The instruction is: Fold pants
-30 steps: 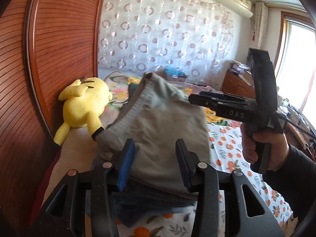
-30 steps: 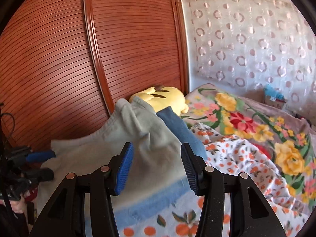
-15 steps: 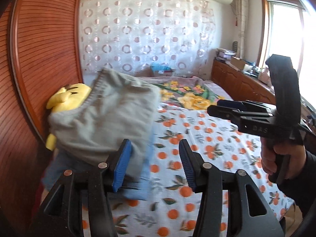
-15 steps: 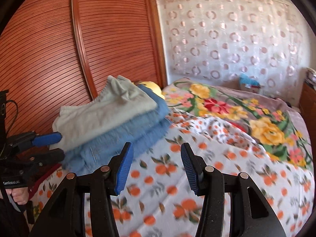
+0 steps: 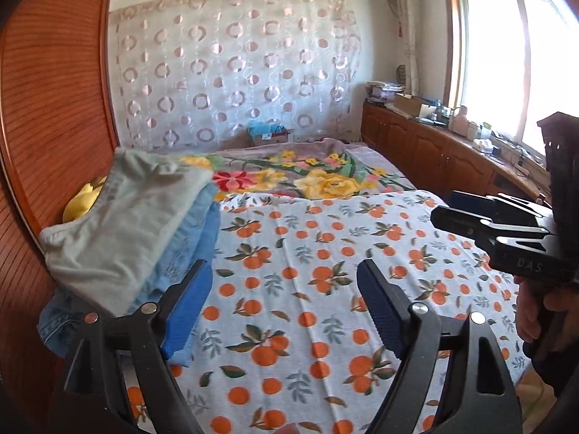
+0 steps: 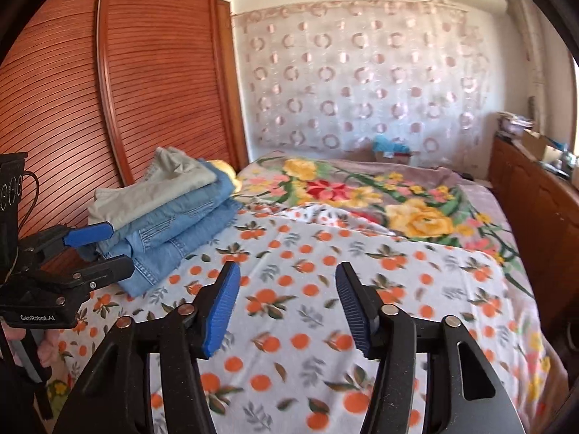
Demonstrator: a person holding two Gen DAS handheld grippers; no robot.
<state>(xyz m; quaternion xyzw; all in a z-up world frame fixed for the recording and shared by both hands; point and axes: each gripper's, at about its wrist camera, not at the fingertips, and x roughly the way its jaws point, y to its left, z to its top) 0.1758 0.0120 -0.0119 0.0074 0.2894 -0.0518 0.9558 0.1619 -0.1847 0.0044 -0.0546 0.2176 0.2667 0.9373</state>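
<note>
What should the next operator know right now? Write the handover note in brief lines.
Left gripper: open, holding nothing, over the orange-print sheet.
Right gripper: open, holding nothing, over the same sheet.
Folded grey-green pants lie on top of the folded blue jeans, stacked at the bed's edge by the wooden wardrobe; a yellow plush toy sits behind the stack.
Done: the pants look folded and stacked.
Left: no unfolded pants are in view; check for any outside these views.

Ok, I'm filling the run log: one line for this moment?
left gripper open | right gripper open | grey pants folded atop jeans | both grippers apart from stack
</note>
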